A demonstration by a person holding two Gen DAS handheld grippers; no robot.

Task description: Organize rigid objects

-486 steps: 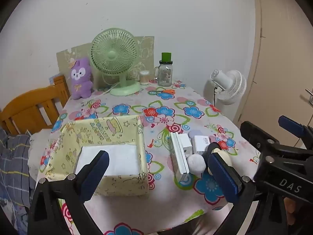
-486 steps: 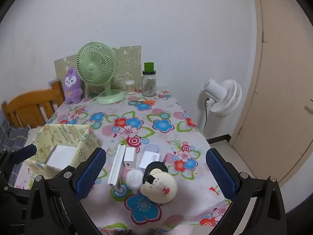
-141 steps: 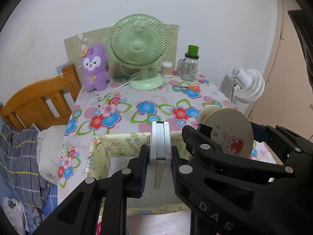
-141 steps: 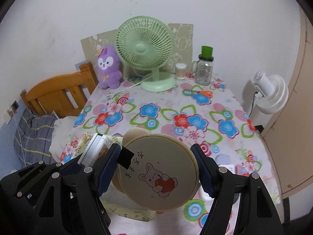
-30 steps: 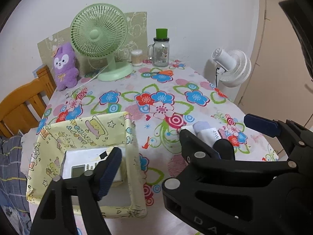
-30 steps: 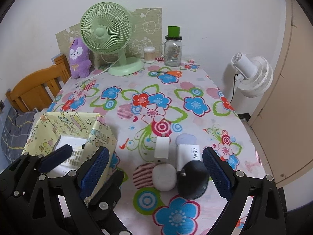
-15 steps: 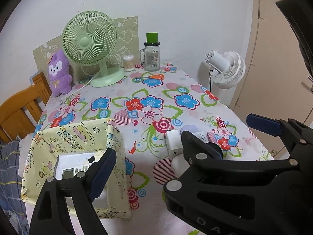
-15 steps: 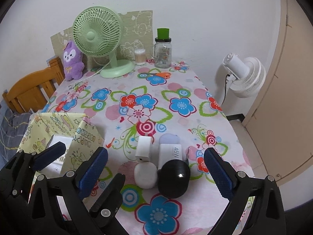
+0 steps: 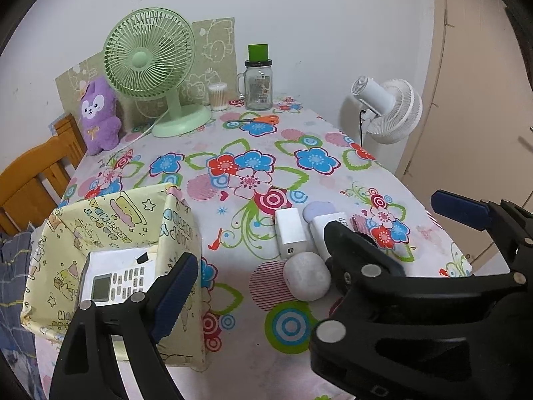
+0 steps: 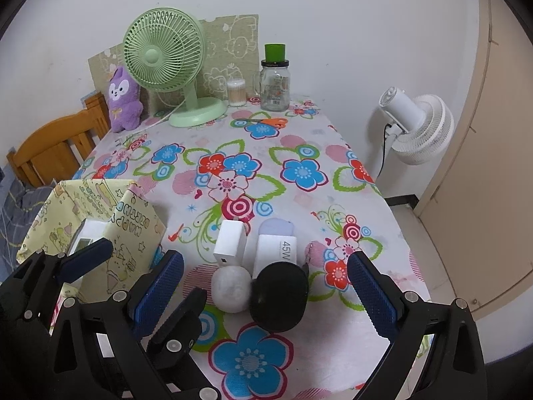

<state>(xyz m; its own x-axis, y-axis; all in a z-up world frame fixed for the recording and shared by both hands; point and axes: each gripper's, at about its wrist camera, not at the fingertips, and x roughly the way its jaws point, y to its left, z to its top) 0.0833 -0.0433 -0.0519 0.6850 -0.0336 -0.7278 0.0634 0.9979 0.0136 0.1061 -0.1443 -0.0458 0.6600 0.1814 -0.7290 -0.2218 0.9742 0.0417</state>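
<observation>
Presently both grippers hover over the near edge of the flowered table [image 10: 299, 140], jaws spread wide and holding nothing: the right gripper [image 10: 263, 291] frames a cluster of small items, while the left gripper [image 9: 253, 286] sits between that cluster and the yellow paper box [image 9: 110, 223]. The cluster lies near the table's front right: a black round puck [image 10: 278, 296], a white egg-shaped case [image 10: 231, 288] touching it, a white charger [image 10: 230, 238], a white box marked 45W [image 10: 276, 248] and a lilac oval piece [image 10: 277, 226] behind. All appear light and stiff. The puck and egg case look smooth and rounded, so likely slippery; a grip across the widest sides, pads low, seems safest. The charger and marked box offer flat parallel faces. Inside the yellow box rest a remote control [image 9: 115, 281] and a white box [image 9: 120, 255] beneath it. Compared with half a second ago, both cameras have pulled back slightly and the cluster sits more centrally between the right fingers; compared with several seconds ago, the remote and the round rabbit mirror have left the jaws.
</observation>
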